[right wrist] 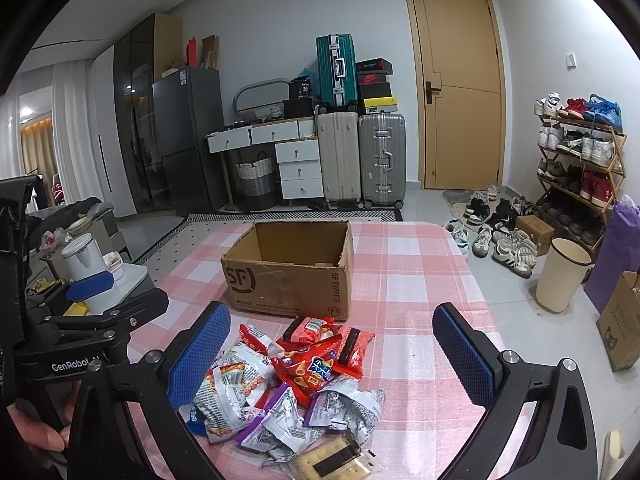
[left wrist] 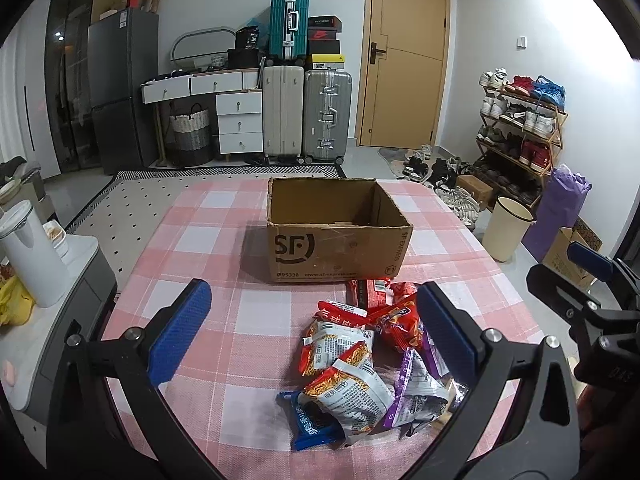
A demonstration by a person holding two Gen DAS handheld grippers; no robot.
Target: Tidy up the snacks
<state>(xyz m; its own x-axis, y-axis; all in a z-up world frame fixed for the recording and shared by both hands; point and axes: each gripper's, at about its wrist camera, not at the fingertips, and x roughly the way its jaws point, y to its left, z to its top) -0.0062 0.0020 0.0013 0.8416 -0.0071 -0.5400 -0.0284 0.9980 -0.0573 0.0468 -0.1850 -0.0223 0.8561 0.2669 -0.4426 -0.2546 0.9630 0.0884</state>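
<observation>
Table cover: pink and white checked tablecloth (left wrist: 208, 240)
Back wall: teal suitcase (left wrist: 289, 22) standing on a beige suitcase (left wrist: 282, 112), a silver suitcase (left wrist: 327, 114) just beside
Left of them: white drawer unit (left wrist: 239, 120), woven basket (left wrist: 190, 130), dark fridge (left wrist: 120, 88)
Right: tan door (left wrist: 404, 52), shoe rack (right wrist: 580, 160), cream bin (right wrist: 562, 276)

Light: bright, even, from overhead indoors.
Shadows: soft, left of the cardboard box (left wrist: 338, 230).
Edges: strong fisheye bending, black corners.
Focus: sharp throughout.
</observation>
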